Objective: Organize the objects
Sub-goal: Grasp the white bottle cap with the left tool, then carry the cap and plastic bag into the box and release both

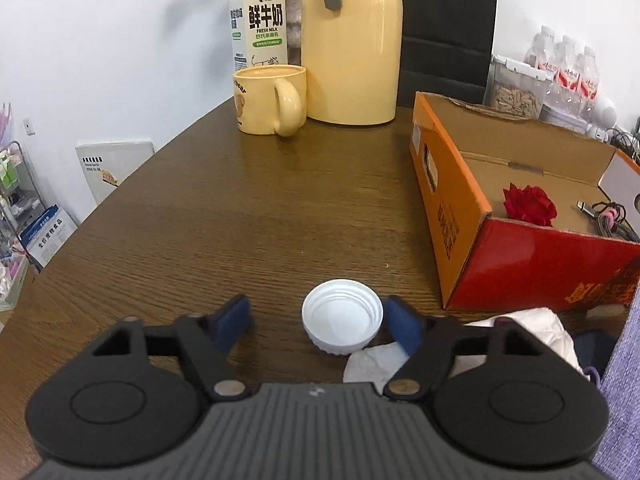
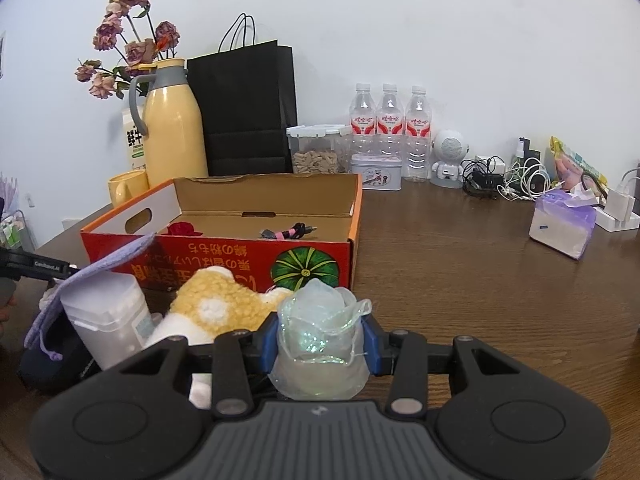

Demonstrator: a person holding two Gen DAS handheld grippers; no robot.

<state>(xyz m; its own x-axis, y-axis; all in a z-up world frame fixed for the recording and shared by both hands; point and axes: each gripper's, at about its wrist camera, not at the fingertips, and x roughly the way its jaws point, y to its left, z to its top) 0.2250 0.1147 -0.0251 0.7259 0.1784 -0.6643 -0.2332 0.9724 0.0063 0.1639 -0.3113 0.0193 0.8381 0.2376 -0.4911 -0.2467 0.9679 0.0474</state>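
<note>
A white cap (image 1: 342,322) was seen on the counter (image 1: 240,220), open side up, between the parted pads of the left hand-held gripper (image 1: 318,322), the right pad just beside it. The right hand-held gripper (image 2: 320,344) was clenched on an upright gauze pouch (image 2: 320,332) before the box (image 2: 224,252).

white ribbed screw cap (image 1: 342,322), open side up on the wooden table. translucent iridescent gauze pouch (image 2: 320,338), upright. orange-red cardboard box (image 2: 224,256), open, holding red rose (image 2: 185,229) and cable (image 2: 290,232).
</note>
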